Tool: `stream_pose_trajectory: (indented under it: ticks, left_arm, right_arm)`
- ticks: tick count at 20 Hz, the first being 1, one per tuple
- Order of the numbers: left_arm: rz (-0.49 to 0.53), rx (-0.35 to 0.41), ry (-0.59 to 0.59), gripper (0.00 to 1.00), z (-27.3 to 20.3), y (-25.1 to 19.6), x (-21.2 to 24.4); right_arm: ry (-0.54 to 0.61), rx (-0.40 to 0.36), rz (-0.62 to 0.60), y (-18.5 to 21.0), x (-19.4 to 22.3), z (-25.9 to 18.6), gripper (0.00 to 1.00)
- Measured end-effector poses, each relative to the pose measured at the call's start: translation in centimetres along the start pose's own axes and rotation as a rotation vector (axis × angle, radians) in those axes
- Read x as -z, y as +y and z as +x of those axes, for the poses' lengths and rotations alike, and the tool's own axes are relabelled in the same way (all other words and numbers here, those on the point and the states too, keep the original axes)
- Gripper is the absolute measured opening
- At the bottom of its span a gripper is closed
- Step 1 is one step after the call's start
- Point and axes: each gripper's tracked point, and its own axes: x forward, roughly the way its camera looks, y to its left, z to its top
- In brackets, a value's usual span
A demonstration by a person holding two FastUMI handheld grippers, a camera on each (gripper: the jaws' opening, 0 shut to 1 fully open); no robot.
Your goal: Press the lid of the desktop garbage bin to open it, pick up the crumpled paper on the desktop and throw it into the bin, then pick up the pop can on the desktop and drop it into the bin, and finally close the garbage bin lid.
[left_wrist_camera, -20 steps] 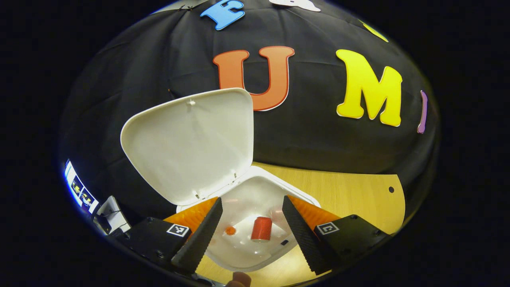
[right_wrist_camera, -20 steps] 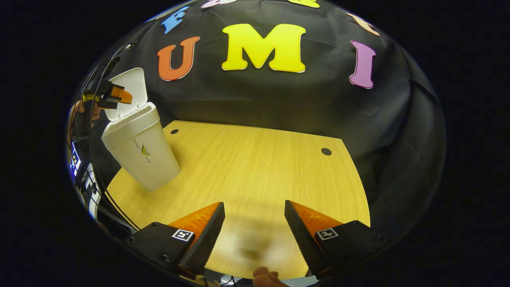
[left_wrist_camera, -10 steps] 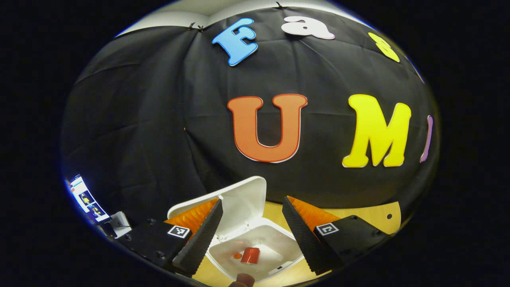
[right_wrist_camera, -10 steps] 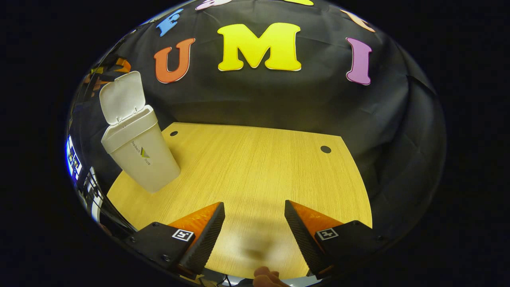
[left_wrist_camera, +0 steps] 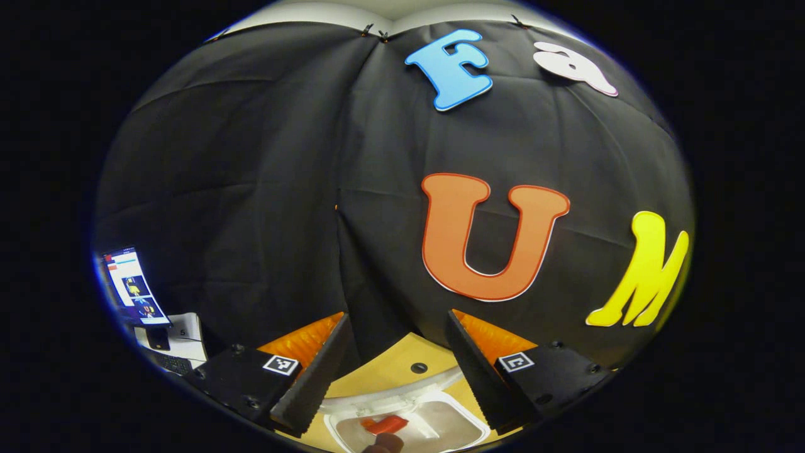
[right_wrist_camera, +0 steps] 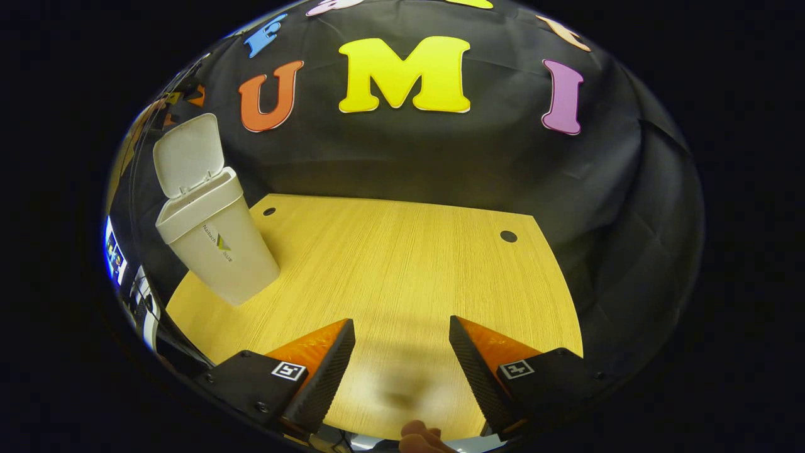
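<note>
The white bin (right_wrist_camera: 220, 248) stands at the table's left side with its lid (right_wrist_camera: 188, 151) swung upright and open. In the left gripper view I look down into the bin's mouth (left_wrist_camera: 462, 428), where the red pop can (left_wrist_camera: 385, 425) lies on its side. The lid's edge (left_wrist_camera: 402, 391) shows as a thin white curve just beyond the mouth. My left gripper (left_wrist_camera: 396, 314) hovers above the bin, open, with nothing between its fingers. My right gripper (right_wrist_camera: 400, 321) is open and empty low over the near part of the table, well to the right of the bin.
The wooden table (right_wrist_camera: 402, 264) has two small round holes (right_wrist_camera: 508, 236) near its far edge. A lit monitor (left_wrist_camera: 129, 286) and some desk items sit off to the left of the booth. A person's fingertip (right_wrist_camera: 418, 434) shows below the right gripper.
My left gripper has risen and tilted up away from the bin, so the bin has sunk to the bottom of its view. The lid stays open. The right gripper has barely moved.
</note>
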Motion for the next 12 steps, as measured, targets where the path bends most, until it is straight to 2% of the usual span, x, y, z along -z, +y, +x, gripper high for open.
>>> stream_pose_trajectory:
  ticks: [4, 9, 12]
  left_arm:
    - [-0.010, -0.018, 0.063, 0.97, 1.2, -0.5, 2.2]
    - [-0.018, -0.022, 0.090, 0.98, 1.0, -0.9, 3.8]
    - [-0.033, -0.013, 0.094, 0.99, -0.2, -1.4, 4.5]
  right_arm:
    - [0.009, -0.001, -0.077, 0.0, 0.8, 0.6, 0.95]
    - [0.028, -0.051, -0.016, 0.5, 0.5, 1.1, 0.96]
    - [0.029, -0.063, -0.028, 0.3, 0.5, 1.4, 0.96]
